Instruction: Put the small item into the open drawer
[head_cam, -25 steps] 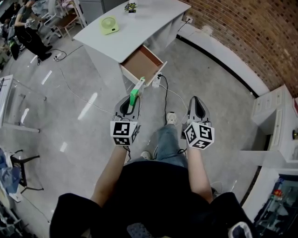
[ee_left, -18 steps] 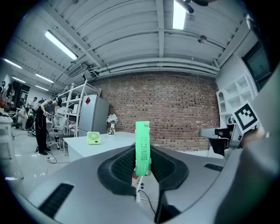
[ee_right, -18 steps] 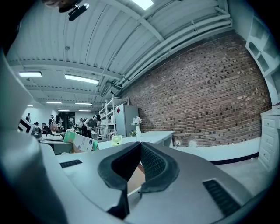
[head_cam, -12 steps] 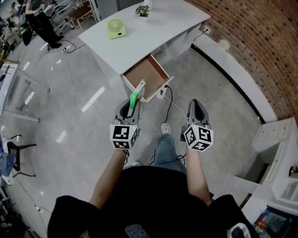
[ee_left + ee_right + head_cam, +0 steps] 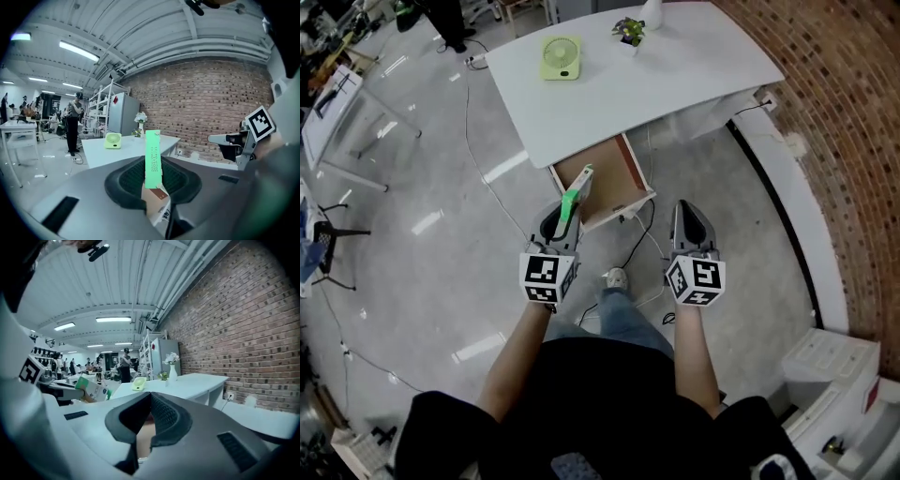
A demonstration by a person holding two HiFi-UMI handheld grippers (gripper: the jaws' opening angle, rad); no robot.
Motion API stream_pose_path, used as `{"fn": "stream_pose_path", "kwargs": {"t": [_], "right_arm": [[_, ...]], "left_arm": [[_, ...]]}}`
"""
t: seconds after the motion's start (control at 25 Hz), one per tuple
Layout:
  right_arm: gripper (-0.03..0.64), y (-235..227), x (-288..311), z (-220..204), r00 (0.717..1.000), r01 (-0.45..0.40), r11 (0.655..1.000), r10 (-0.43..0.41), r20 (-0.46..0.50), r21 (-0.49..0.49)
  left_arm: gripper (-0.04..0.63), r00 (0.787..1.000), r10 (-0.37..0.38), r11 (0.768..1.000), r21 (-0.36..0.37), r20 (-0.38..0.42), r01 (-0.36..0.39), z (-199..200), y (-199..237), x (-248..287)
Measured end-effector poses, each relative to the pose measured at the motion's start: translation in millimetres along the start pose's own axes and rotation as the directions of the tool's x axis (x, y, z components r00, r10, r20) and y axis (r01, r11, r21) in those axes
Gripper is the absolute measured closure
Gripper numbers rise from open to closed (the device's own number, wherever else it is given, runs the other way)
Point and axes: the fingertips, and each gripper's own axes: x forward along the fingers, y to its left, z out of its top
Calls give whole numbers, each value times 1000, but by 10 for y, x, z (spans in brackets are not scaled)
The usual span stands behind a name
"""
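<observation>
Closer than a second ago, the white desk [image 5: 656,75] and its open drawer [image 5: 614,173] sit just ahead of both tongs. My left gripper [image 5: 562,217] is clamped narrowly on a slim green carton [image 5: 577,192], which stands upright and is not yet in the drawer. My right gripper [image 5: 689,220] is closed on nothing. I see only the drawer's brown floor. A green fan [image 5: 560,58] rests on the desktop.

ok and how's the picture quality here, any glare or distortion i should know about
Head view: sharp, wide-angle bend toward the edges, bright glare streaks on the glossy floor. Left gripper view: strong fisheye with black corners; the green box is fairly sharp, the near foreground soft. Right gripper view: same fisheye and dark rim, the brick wall bowed.
</observation>
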Motion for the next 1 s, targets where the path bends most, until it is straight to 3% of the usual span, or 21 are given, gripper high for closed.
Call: {"fn": "stream_pose_path", "kwargs": {"t": [0.24, 0.44, 1.0], "right_arm": [[615, -185, 453, -48, 987, -156, 987, 154, -51, -32], [615, -163, 716, -107, 971, -226, 974, 224, -78, -14], [615, -51, 1014, -260, 954, -266, 964, 262, -148, -9]], "left_arm": [[508, 997, 81, 997, -17, -14, -81, 16, -161, 355], [508, 991, 133, 991, -19, -26, -133, 45, -114, 437], [508, 988, 134, 989, -49, -79, -138, -152, -10, 616]]}}
